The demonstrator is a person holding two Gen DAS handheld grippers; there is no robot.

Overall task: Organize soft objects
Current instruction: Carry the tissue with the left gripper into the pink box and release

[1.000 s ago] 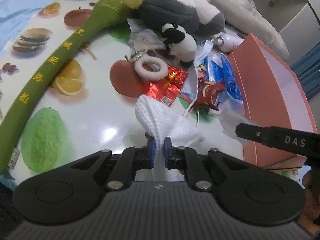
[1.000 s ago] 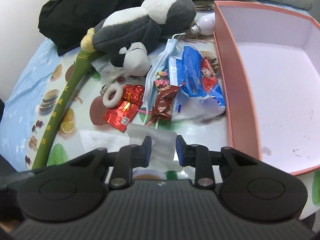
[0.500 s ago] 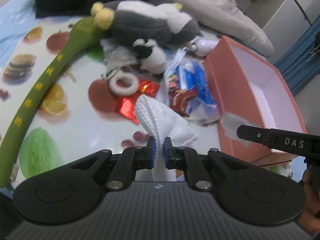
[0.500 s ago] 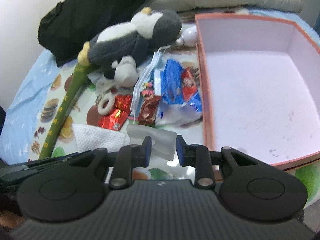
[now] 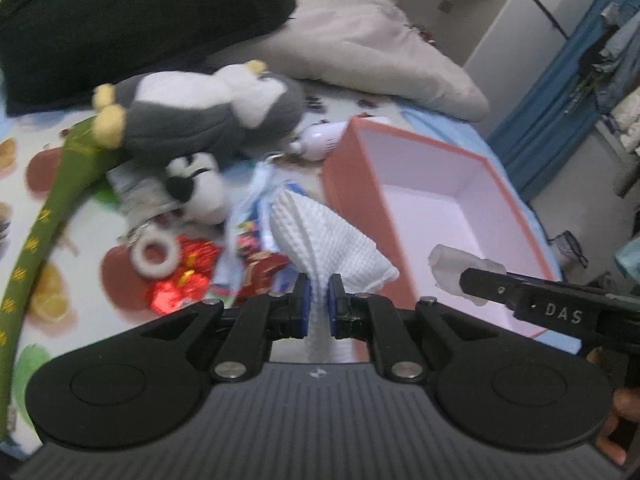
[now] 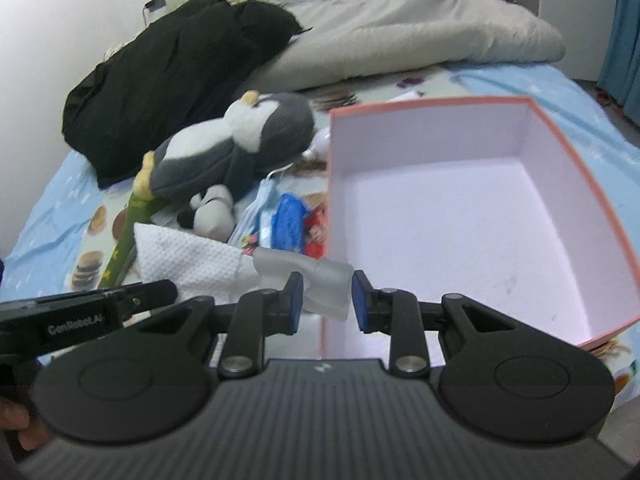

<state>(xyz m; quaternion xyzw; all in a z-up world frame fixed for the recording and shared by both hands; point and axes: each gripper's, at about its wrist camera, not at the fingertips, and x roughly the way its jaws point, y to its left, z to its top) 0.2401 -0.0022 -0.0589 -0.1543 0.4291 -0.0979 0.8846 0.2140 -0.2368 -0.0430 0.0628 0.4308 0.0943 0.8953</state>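
We pinch the white waffle cloth point(image 5: 328, 240) in our left hand-held gripper point(image 5: 318, 306) while our right hand-held gripper point(image 6: 323, 300) holds a translucent wad point(image 6: 308, 276) beside the pink box point(image 6: 460, 216).

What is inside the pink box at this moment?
The pink box shows only its bare pale floor and walls. Its near left corner is hidden behind the right claw and the grey soft piece it holds.

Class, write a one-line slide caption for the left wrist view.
Left gripper pinches a white textured cloth beside the empty pink cardboard box, plush toys behind.
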